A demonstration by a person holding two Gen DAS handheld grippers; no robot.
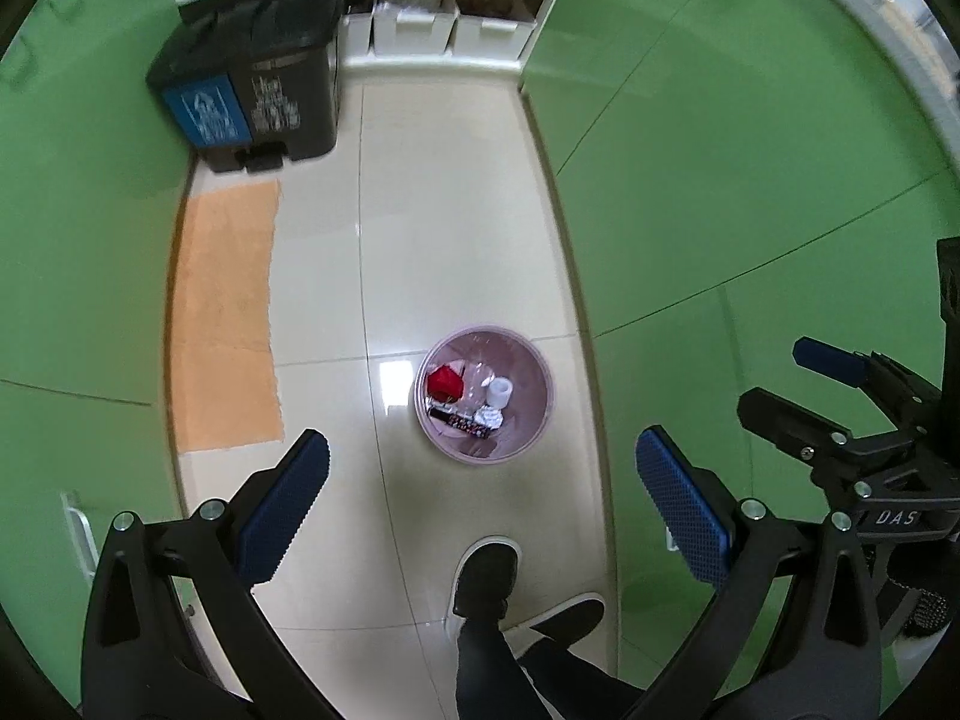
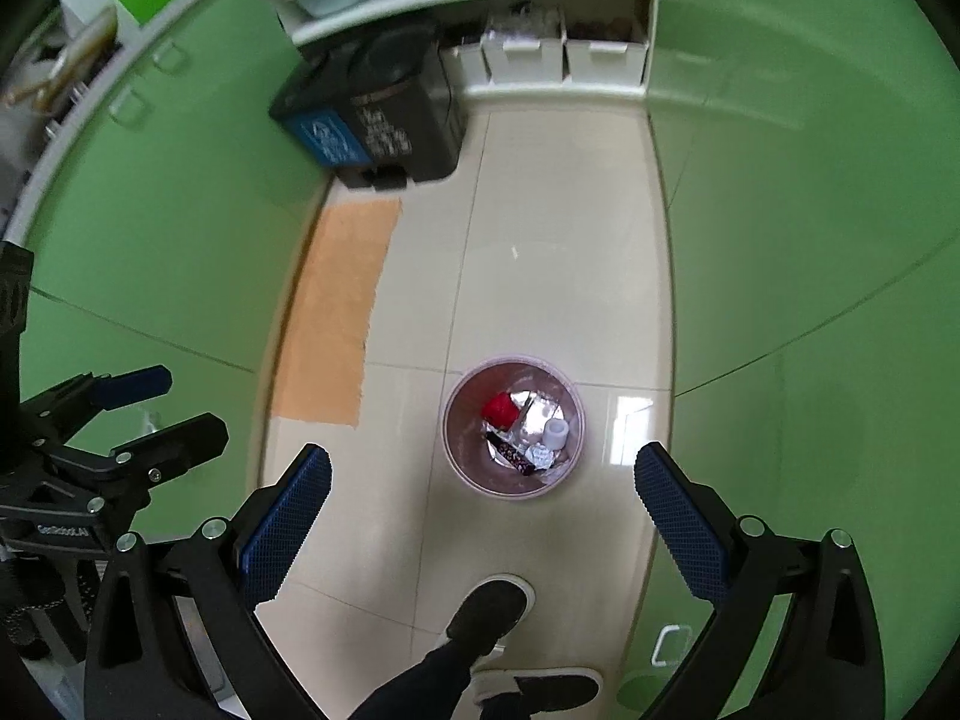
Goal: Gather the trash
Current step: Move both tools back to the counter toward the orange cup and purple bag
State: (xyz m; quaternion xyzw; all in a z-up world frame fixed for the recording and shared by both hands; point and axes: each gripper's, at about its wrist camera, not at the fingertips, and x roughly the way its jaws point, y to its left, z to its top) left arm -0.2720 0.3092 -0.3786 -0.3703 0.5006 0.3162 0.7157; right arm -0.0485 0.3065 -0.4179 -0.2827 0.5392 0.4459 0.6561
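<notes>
A small pink round waste bin (image 1: 528, 360) stands on the tiled floor; it also shows in the right wrist view (image 2: 462, 462). Inside lie a red crumpled piece (image 1: 444, 383), a white roll (image 1: 499, 391), a clear plastic piece, foil and a dark wrapper (image 1: 465, 423). My left gripper (image 1: 480, 462) is open and empty, held high above the bin. My right gripper (image 2: 483, 474) is open and empty, also high above the bin. Each gripper shows at the side of the other's view: the right one (image 1: 798, 384) and the left one (image 2: 162, 414).
Green cabinet fronts (image 1: 720, 180) line both sides of the narrow floor. A black double pedal bin (image 1: 252, 90) with a blue label stands at the far left, with white storage boxes (image 1: 414, 30) on a low shelf behind. An orange mat (image 1: 228, 318) lies left. The person's black shoes (image 1: 486, 576) are below.
</notes>
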